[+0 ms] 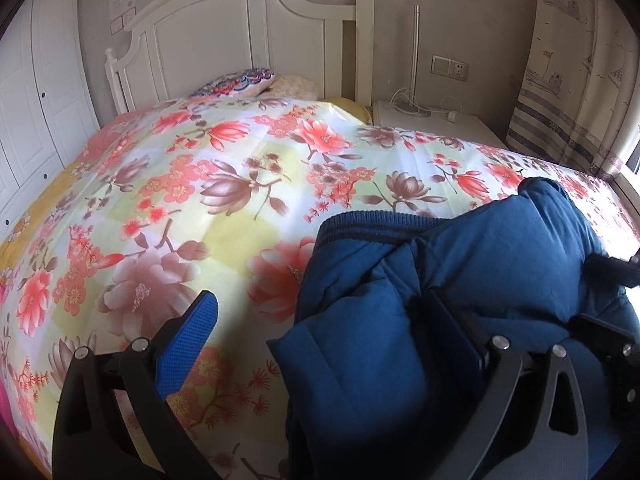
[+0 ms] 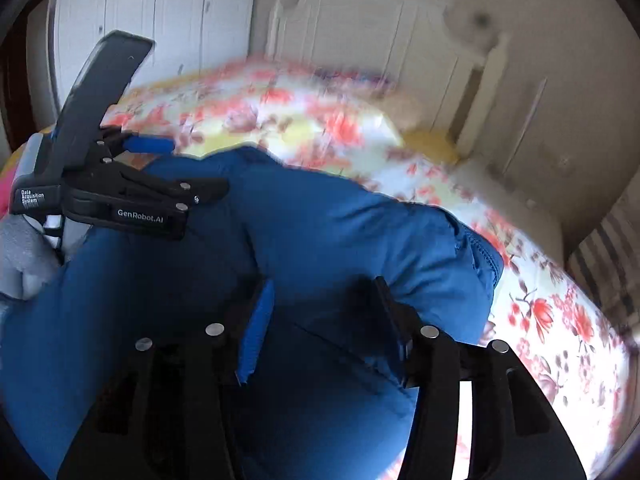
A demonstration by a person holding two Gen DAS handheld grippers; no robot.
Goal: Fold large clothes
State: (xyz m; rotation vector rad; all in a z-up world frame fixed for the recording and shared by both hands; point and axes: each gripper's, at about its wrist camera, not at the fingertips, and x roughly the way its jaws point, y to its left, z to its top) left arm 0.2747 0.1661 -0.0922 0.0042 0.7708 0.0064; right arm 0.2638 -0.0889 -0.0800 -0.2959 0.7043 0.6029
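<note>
Both hand-held grippers, left point(image 1: 332, 332) and right point(image 2: 324, 328), stand apart over the blue jacket point(image 1: 460, 264); the right sits nearer its bulk.

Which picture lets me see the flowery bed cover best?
The left wrist view: the flowery bed cover is sharp and spreads wide up to the headboard. The right wrist view shows it blurred, mostly hidden behind the blue jacket.

Daylight enters from a window point(image 1: 634, 160) at right, glaring there. The left wrist view is sharp; the right is motion-blurred. Fisheye edges bend and darken.
</note>
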